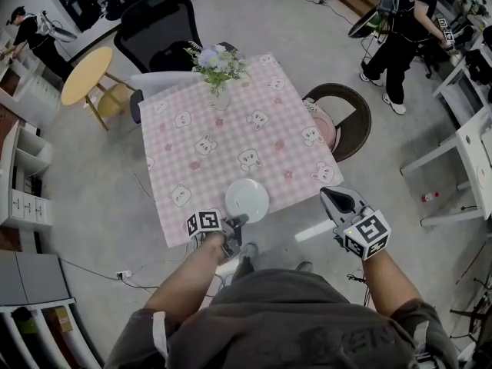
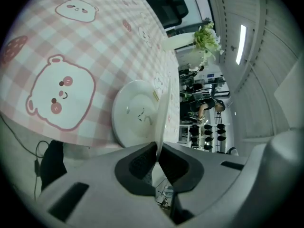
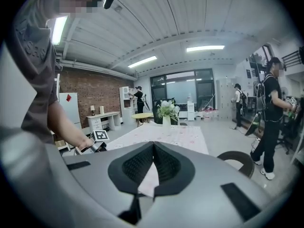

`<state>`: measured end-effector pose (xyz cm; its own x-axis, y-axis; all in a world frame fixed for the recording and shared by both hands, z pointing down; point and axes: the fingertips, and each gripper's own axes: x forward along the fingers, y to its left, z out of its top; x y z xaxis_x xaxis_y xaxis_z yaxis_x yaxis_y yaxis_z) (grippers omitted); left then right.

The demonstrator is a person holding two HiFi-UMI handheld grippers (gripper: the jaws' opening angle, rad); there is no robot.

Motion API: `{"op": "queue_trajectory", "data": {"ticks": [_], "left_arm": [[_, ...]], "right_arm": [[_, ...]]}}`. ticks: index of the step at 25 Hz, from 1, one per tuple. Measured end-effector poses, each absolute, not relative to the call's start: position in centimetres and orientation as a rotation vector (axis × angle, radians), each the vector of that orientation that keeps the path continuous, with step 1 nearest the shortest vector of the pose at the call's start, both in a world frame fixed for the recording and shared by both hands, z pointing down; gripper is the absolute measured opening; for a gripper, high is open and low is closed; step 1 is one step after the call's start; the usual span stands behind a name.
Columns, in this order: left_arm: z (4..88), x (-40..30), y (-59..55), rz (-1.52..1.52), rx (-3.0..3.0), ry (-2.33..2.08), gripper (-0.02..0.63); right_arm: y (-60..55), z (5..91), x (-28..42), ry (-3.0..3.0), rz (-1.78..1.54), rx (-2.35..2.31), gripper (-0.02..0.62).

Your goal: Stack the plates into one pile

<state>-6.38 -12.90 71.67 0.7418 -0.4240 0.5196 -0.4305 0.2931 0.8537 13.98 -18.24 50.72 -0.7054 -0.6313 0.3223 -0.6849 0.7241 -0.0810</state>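
The left gripper (image 1: pixel 237 224) clamps the upper plate (image 2: pixel 164 108) by its rim over the lower plate (image 2: pixel 135 113) on the surface (image 1: pixel 231 137), so only release appears outstanding; the right gripper (image 3: pixel 153 148) is closed, empty.

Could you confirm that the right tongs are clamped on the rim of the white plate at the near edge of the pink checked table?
Not quite. It is the left tongs that are clamped on the rim of the white plate at the near edge of the pink checked table, as the left gripper view shows. The right tongs are shut on nothing, off the table's corner.
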Motion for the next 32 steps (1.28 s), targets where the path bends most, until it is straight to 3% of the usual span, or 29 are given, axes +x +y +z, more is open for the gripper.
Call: {"op": "queue_trajectory", "data": {"ticks": [9,22,32], "left_arm": [[73.8,-7.7,-13.5,0.154,1.22,-0.859,0.031],[73.6,-9.2,-13.0,0.397,1.294,-0.971,0.202],[70.6,-11.1,-13.0,0.386,1.39,-1.041,0.21]], "right_arm": [[-19.0,51.7,11.8,-2.662,0.31,0.997,-0.008],[-19.6,51.2,11.4,-2.678,0.302,0.983,-0.008],[-19.4,49.1,11.7,-2.693,0.255,0.992,-0.008]]}}
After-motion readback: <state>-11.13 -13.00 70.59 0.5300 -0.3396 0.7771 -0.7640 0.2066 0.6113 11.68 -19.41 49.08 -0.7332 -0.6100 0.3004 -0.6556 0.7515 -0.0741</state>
